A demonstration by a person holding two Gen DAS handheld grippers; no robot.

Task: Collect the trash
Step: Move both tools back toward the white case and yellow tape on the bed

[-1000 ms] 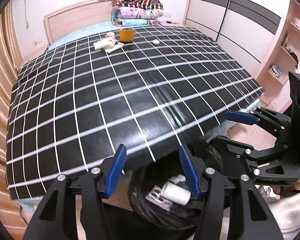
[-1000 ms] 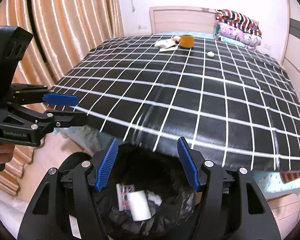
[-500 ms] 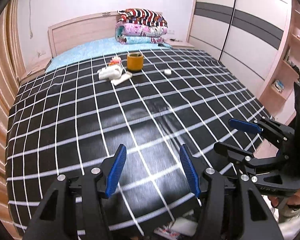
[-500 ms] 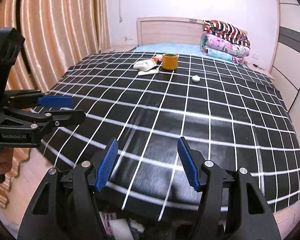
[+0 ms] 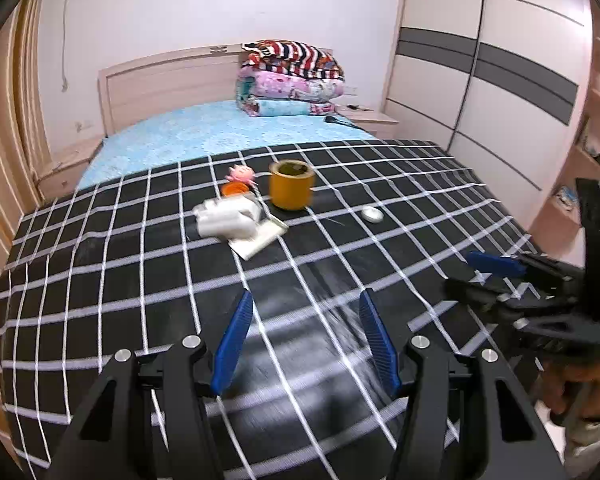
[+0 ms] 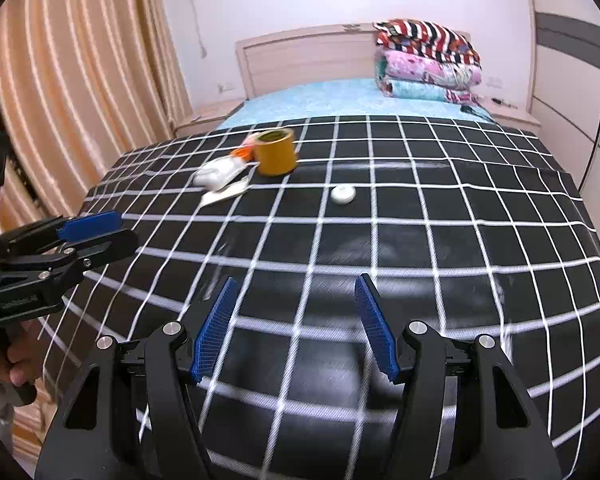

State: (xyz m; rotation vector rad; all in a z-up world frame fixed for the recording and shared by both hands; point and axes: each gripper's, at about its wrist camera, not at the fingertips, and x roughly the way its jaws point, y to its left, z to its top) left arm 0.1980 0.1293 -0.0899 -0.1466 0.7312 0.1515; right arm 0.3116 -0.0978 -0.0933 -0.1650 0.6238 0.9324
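Trash lies on the far part of the black checked bed cover (image 5: pixel 140 280): a crumpled white wad (image 5: pixel 226 220) on a flat white paper (image 5: pixel 260 238), a small white round piece (image 5: pixel 372 213), a yellow tape roll (image 5: pixel 292 184) and a pink and orange item (image 5: pixel 238 180). The same items show in the right wrist view: wad (image 6: pixel 216 174), round piece (image 6: pixel 343 194), roll (image 6: pixel 276 151). My left gripper (image 5: pixel 306 340) is open and empty over the near cover. My right gripper (image 6: pixel 294 328) is open and empty beside it; it shows at the right of the left wrist view (image 5: pixel 496 272).
Folded quilts (image 5: pixel 292 80) are stacked at the headboard (image 5: pixel 168 80). A wardrobe (image 5: pixel 480 80) stands on the right, curtains (image 6: pixel 72 80) on the left. Bedside tables (image 5: pixel 368 118) flank the bed. The trash bin is out of view.
Both grippers rose from over the bin and moved forward over the bed. The bin dropped out of view and the trash items on the cover appear nearer.
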